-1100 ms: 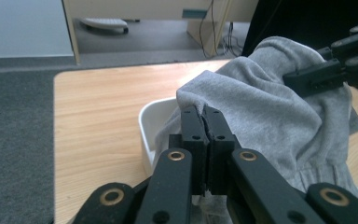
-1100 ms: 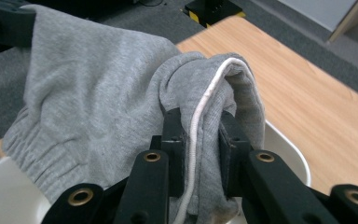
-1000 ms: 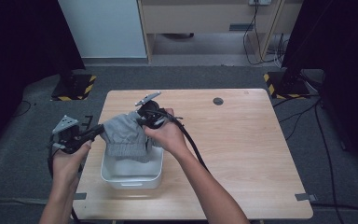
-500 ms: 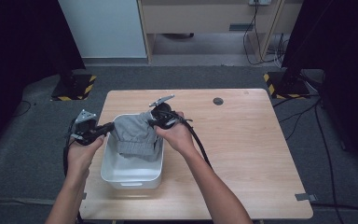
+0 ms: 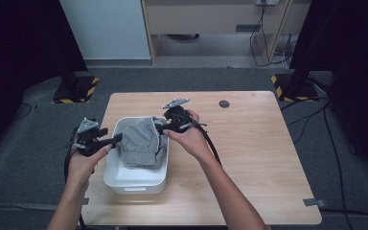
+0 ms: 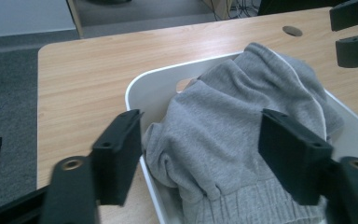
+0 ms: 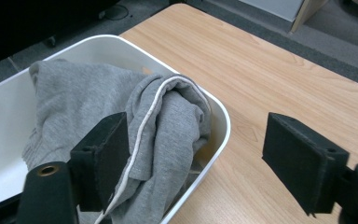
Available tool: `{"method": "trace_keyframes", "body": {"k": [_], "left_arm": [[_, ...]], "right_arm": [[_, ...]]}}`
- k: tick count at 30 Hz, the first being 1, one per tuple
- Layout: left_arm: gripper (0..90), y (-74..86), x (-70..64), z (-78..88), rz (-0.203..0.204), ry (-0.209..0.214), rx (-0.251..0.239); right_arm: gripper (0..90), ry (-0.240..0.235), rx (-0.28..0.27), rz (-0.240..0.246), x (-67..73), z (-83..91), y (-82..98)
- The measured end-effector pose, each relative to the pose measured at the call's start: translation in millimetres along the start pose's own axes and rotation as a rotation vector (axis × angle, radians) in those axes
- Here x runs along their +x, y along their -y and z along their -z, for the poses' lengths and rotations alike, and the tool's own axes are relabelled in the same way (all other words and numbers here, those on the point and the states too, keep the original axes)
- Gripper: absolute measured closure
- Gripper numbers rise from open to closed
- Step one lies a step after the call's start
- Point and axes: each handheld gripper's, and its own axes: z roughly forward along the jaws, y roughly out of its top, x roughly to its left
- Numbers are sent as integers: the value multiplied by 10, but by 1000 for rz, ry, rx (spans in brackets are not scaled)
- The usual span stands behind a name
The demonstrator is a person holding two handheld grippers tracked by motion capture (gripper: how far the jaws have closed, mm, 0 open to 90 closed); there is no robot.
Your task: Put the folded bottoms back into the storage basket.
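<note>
A folded grey knitted sweatshirt (image 5: 141,141) is lying in the white rectangular plastic tub (image 5: 135,181) on the light wooden table (image 5: 258,158) (one fold is draped against the tub's rim). The left gripper (image 5: 116,139) is being held at the tub's left edge, its jaws having just been opened, nothing clamped. The right gripper (image 5: 160,128), just opened too, is being held apart at the far right corner.

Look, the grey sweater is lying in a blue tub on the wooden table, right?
Not quite: the tub is white, not blue, as the high view shows. The grey sweater does lie in it, on the wooden table.
</note>
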Motion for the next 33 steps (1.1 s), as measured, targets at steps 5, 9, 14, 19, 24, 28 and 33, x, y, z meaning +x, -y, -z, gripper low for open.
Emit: {"method": "trace_keyframes", "body": {"k": [5, 9, 14, 19, 24, 28, 33], "left_arm": [[131, 5, 5, -28, 0, 9, -4], [70, 15, -11, -40, -15, 18, 2], [53, 34, -7, -38, -14, 29, 5], [50, 76, -14, -28, -11, 44, 7], [47, 106, -43, -12, -11, 52, 7], [46, 97, -96, 2, -26, 56, 3], [43, 72, -196, 30, -39, 71, -1]], "right_arm": [[153, -14, 6, 7, 6, -2, 14], [103, -26, 7, -8, -23, -12, 42], [93, -24, 8, 3, -68, 2, 99], [86, -27, 11, 3, -110, 46, 130], [86, -30, 2, 0, -145, 101, 152], [86, -30, 3, -10, -184, 136, 196], [86, -30, 2, -14, -246, 218, 291]]}}
